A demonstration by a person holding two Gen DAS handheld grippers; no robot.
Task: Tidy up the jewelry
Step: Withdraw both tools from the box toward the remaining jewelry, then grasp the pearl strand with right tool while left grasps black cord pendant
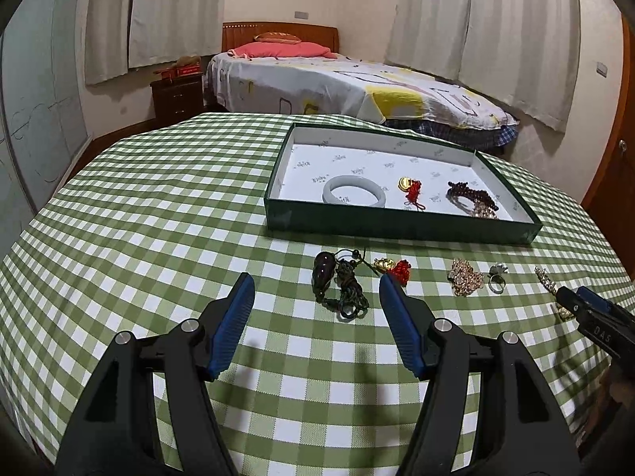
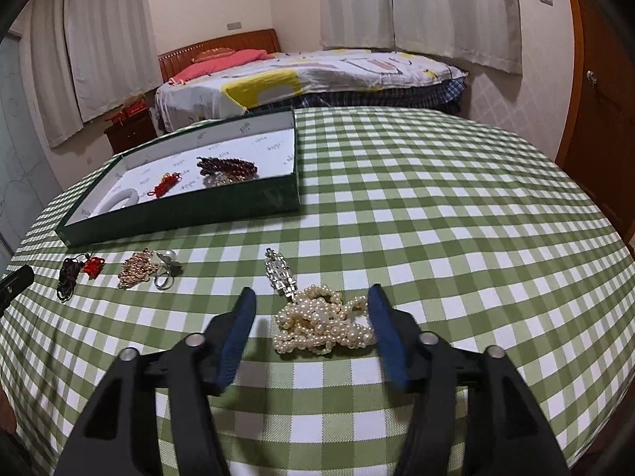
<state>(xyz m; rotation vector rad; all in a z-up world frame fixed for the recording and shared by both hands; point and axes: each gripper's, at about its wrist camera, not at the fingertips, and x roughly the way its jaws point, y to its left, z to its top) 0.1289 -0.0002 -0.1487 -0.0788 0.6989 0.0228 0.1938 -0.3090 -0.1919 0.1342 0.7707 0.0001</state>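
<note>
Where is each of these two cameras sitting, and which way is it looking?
Left wrist view: on the left gripper, looking along its open fingers at a dark corded pendant; the right gripper's tip shows at the edge.
Right wrist view: on the right gripper, open around a pearl necklace.
Both share the green box, the checked tablecloth and the bed.

Both wrist views were evenly and fairly dimly lit by warm indoor light from above; no glare showed; soft shadows fell on the checked tablecloth [image 1: 158,206] just below the fingers [image 1: 234,317]; fisheye distortion bowed the table edge and curtains [image 1: 174,8], with dark vignetting at the corners; the right gripper [image 2: 311,297] looked slightly motion-blurred, the cloth sharp.
</note>
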